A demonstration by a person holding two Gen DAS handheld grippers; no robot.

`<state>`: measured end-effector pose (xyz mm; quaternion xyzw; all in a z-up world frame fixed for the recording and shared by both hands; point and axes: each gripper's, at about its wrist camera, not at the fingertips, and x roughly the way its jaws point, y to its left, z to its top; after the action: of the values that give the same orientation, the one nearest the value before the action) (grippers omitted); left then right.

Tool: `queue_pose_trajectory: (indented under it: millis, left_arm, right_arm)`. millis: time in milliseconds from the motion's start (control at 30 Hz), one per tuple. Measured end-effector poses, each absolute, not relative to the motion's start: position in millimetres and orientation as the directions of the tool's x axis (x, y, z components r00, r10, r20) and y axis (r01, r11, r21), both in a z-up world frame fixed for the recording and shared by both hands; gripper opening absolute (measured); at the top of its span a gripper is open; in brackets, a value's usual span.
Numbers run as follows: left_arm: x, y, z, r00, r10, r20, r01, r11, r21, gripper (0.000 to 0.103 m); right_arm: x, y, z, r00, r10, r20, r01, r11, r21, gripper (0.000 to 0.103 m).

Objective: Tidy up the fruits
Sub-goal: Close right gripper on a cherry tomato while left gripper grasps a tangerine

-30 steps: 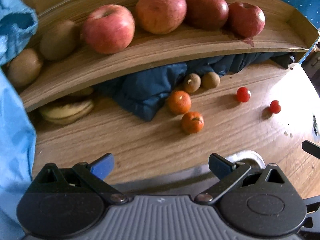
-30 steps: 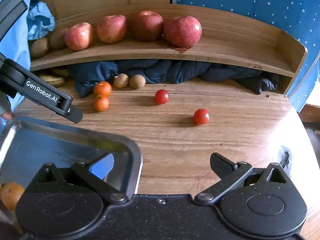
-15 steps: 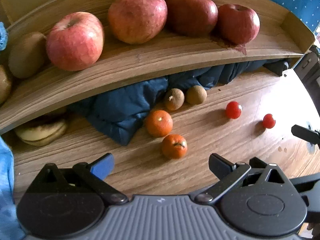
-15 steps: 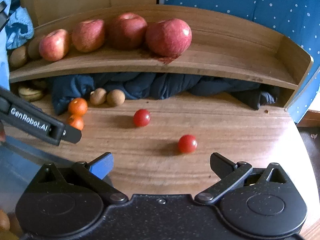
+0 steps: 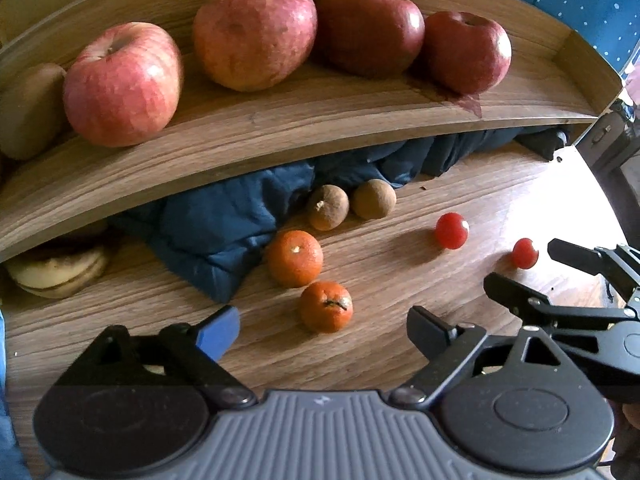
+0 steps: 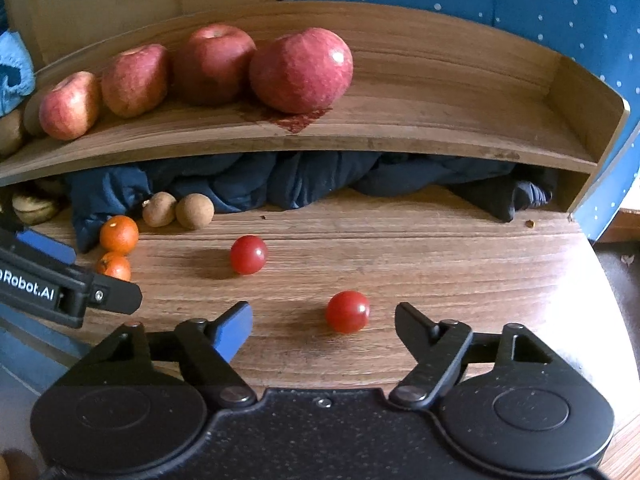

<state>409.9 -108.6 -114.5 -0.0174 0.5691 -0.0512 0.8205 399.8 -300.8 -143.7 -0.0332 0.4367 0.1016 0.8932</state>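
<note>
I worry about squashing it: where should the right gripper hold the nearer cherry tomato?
Grip the nearer tomato across its widest middle, coming from the table's front edge, low along the wood. It is small, round and smooth, lying free between the open fingers of the right gripper, nothing touching it. Probably close gently, since it could roll or bruise.
</note>
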Motion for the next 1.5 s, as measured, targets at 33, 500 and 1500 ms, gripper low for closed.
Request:
queue_pose_trajectory:
  millis: [33,500,1500]
  left_arm:
    - [410,-110,-115,0.347,-0.105,-0.932,0.066,0.994,-0.088,0.091]
    - [413,-127,-125,0.359,-0.114,-0.926,0.055,0.993,-0.101,0.064]
    - [408,-117,-122,0.377,-0.127,-0.917,0.03,0.992,-0.125,0.032]
  right_arm:
    - [400,-301,-144,0.597,0.152,-0.787,-0.209,0.977,0.029,0.076]
    - [407,-302,-151,0.589,0.134,-0.797,-0.184,0.982,0.03,0.054]
    - [406,-295,-146,0.583,0.174,-0.793,-0.218,0.974,0.053,0.025]
